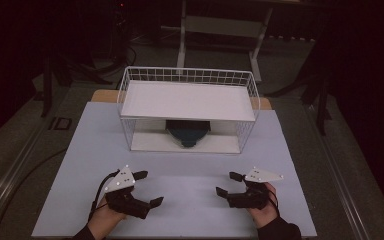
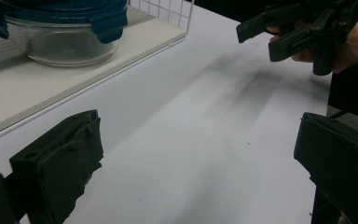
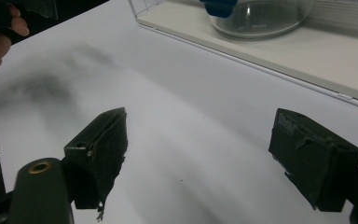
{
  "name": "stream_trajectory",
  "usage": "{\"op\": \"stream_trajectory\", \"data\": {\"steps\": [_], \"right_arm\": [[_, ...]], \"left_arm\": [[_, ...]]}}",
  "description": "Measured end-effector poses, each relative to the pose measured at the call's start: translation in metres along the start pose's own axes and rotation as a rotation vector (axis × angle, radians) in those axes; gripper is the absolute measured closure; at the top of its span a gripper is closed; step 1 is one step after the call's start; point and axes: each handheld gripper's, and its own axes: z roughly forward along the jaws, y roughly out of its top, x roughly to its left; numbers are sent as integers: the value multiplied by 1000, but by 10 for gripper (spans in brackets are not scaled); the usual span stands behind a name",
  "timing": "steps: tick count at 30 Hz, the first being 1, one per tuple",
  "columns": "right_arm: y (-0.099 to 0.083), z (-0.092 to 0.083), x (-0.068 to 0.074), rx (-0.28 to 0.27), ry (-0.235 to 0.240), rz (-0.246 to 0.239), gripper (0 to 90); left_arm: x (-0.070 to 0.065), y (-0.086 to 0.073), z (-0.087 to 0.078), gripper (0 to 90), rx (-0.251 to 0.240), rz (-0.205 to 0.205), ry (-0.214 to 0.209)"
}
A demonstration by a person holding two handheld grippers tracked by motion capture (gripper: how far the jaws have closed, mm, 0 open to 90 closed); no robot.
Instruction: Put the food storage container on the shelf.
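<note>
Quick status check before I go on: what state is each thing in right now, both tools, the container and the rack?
Left tool: open, nothing between its jaws, low over the table.
Right tool: open, nothing between its jaws, low over the table.
Glass container: upright on the rack's lower shelf, blue lid on, untouched.
Wire rack: upright at the far side of the table, top shelf bare.

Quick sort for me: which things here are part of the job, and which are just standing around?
In play: left gripper, right gripper, glass container with the blue lid, wire shelf rack.
Standing around: white table, metal frame behind, floor cables.
</note>
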Motion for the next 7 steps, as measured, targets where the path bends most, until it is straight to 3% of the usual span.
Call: {"op": "stream_trajectory", "data": {"steps": [7], "right_arm": [[-1, 1, -1, 2, 16, 9, 188]], "left_arm": [[-1, -1, 3, 12, 3, 7, -11]]}}
